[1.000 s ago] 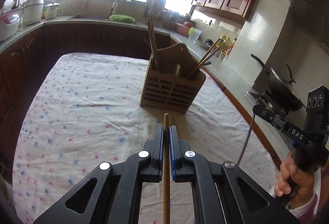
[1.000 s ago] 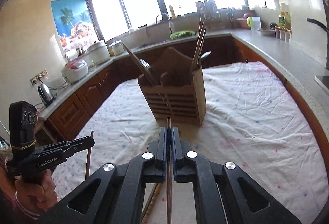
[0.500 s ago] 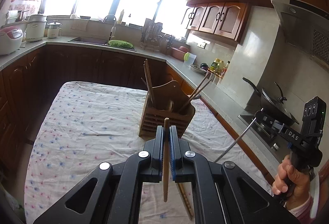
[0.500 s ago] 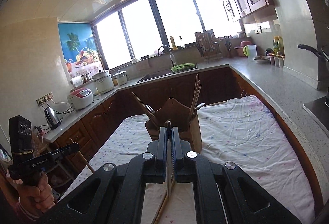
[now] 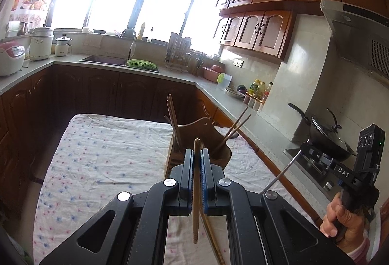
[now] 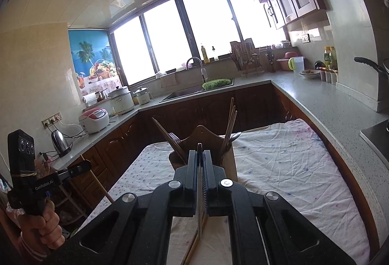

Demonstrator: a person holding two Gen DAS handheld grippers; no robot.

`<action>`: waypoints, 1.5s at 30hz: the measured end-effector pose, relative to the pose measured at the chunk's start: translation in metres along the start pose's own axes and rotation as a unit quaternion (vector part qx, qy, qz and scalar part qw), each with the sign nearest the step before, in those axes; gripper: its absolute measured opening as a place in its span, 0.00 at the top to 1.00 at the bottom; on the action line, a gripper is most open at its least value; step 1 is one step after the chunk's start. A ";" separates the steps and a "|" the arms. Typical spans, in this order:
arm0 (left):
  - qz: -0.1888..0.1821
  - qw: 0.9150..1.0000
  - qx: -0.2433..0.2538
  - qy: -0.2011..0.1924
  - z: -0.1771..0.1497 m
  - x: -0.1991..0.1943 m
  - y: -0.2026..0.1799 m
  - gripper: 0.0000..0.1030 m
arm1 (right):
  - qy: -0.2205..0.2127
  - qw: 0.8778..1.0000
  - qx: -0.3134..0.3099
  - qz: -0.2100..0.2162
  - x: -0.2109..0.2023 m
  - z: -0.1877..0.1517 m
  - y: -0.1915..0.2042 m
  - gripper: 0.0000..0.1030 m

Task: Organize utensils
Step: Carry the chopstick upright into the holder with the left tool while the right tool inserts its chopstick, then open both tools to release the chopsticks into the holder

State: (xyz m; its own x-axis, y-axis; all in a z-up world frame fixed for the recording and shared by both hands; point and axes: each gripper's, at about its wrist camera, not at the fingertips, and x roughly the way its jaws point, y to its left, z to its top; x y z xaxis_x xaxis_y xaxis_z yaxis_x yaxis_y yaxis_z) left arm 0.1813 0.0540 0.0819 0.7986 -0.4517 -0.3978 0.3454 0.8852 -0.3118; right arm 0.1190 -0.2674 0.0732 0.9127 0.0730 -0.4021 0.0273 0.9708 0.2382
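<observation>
A wooden utensil holder (image 5: pixel 220 155) stands on the cloth-covered table (image 5: pixel 102 158) with chopsticks (image 5: pixel 171 116) and cutlery in it; it also shows in the right wrist view (image 6: pixel 228 162). My left gripper (image 5: pixel 197 155) is shut on a wooden chopstick (image 5: pixel 196 204), held above the table just before the holder. My right gripper (image 6: pixel 199 158) is shut on a thin metal chopstick (image 6: pixel 199 211), also raised before the holder. The right gripper shows in the left view (image 5: pixel 313 155); the left one shows in the right view (image 6: pixel 77 167).
Another wooden chopstick (image 5: pixel 214 238) lies on the cloth below the grippers. Counters run around the table with a sink (image 6: pixel 194 92), rice cookers (image 6: pixel 94 119), a kettle (image 6: pixel 59 143) and a wok on the stove (image 5: pixel 325 136).
Both grippers have risen and tilted up with their chopsticks in them. The holder now sits lower in both views, and more of the kitchen shows.
</observation>
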 end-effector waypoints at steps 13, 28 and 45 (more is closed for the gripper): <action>0.011 0.995 0.032 -0.090 0.085 0.051 -0.005 0.97 | -0.071 0.997 0.011 -0.013 0.043 0.069 -0.007 0.96; 0.044 0.993 -0.018 -0.105 0.034 0.187 0.023 0.97 | -0.074 0.996 0.009 -0.045 0.122 0.046 -0.021 0.96; 0.050 0.997 -0.005 -0.051 0.033 0.236 0.028 0.96 | -0.019 0.998 0.020 -0.055 0.152 0.019 -0.033 0.96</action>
State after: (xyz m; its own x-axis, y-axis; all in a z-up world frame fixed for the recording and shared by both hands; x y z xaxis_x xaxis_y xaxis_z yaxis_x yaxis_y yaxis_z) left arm 0.3959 -0.0238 0.0081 0.8747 -0.3476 -0.3377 0.2574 0.9236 -0.2842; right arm 0.2646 -0.2929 0.0208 0.9179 -0.0425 -0.3945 0.1432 0.9627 0.2297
